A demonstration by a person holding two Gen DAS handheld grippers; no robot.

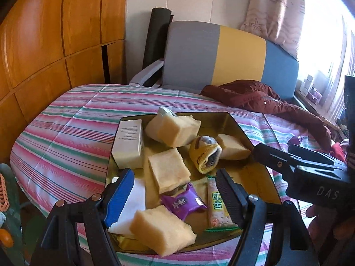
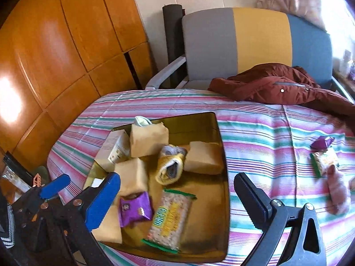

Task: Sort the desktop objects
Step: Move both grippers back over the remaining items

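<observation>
A gold metal tray sits on the striped cloth. It holds several yellow sponge blocks, a white box, a rolled yellow sock, a purple snack packet and a green-edged cracker packet. My left gripper is open just above the tray's near part, around the purple packet. My right gripper is open and empty above the tray's near right; it also shows in the left wrist view.
A second purple packet and a second cracker packet lie on the cloth at the right, near a blurred hand. A maroon jacket lies at the table's far edge. A striped chair stands behind, a wooden wardrobe at left.
</observation>
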